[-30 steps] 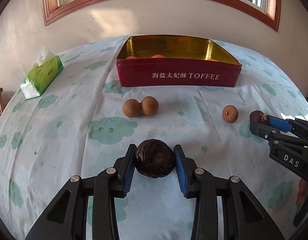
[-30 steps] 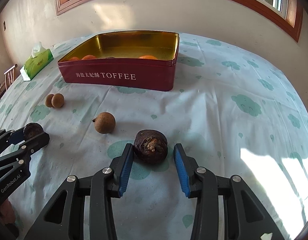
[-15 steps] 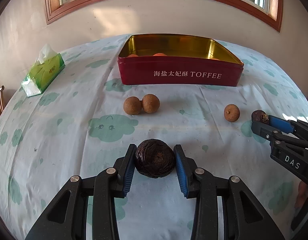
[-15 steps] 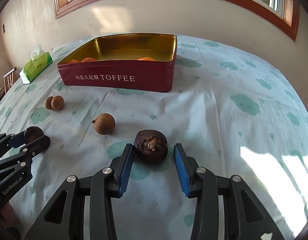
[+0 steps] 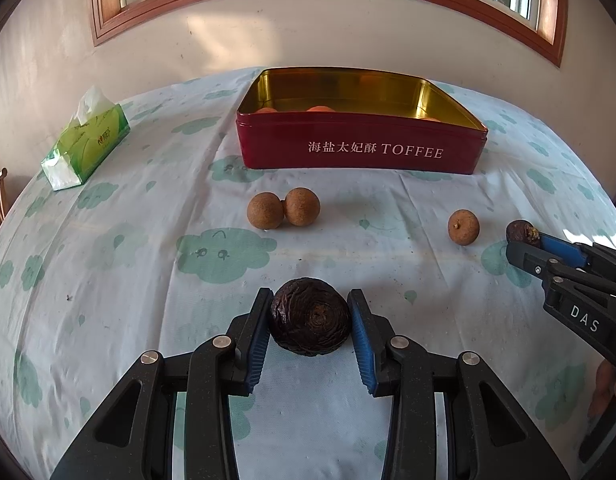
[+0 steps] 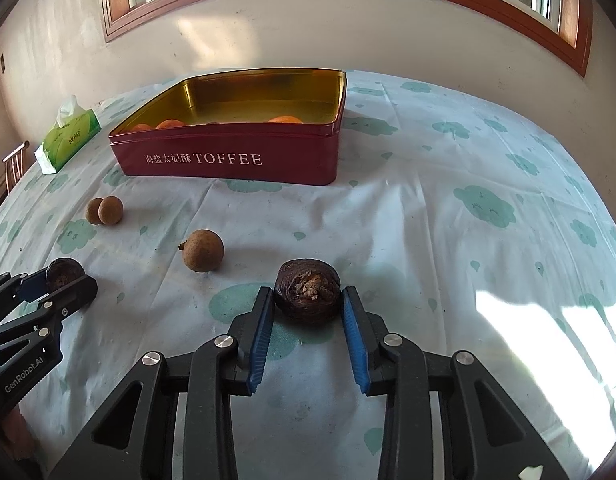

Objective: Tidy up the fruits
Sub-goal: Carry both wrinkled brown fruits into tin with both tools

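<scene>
My right tongs (image 6: 308,312) have just been closing and now pinch their dark wrinkled fruit (image 6: 308,296) on the surface (image 6: 428,240); a second ago they stood clear. My left tongs (image 5: 310,328) stay clamped on the other dark fruit (image 5: 310,322). The toffee tin (image 5: 360,148) hasn't moved.

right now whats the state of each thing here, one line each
left gripper: shut on a dark wrinkled fruit, on the cloth
right gripper: jaws just closing, pads on the other dark fruit
toffee tin: open, no lid, orange fruits inside
three brown fruits: loose on the cloth, two touching
tissue pack: open, tissue sticking out
</scene>
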A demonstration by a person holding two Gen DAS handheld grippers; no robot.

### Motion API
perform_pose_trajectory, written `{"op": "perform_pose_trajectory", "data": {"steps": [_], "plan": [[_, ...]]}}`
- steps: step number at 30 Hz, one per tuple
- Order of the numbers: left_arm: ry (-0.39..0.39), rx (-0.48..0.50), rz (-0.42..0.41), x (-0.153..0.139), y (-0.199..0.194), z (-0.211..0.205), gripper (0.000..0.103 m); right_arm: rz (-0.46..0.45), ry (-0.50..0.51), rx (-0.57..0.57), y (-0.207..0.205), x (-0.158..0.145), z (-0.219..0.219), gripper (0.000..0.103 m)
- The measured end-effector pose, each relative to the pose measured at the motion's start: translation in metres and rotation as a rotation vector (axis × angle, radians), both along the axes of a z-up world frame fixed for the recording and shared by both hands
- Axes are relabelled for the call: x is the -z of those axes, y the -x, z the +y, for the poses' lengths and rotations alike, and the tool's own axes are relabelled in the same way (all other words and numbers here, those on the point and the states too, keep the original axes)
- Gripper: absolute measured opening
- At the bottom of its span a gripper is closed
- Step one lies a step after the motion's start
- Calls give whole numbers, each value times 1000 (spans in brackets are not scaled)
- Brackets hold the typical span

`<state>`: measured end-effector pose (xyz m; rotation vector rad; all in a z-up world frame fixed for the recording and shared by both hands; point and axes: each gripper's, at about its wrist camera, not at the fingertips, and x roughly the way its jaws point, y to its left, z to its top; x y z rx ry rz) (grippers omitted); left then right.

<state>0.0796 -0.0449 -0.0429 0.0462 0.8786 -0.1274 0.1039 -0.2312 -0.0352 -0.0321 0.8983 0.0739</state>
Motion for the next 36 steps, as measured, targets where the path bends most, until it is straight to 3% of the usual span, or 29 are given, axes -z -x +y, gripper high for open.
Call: {"op": "perform_pose_trajectory", "data": {"steps": [24, 36], "plan": [[15, 8, -7, -4, 5, 0, 39, 14, -22, -19, 8, -10, 9, 31], [56, -7, -22, -26, -6, 9, 39, -7, -63, -65, -7, -27, 21, 31]]}}
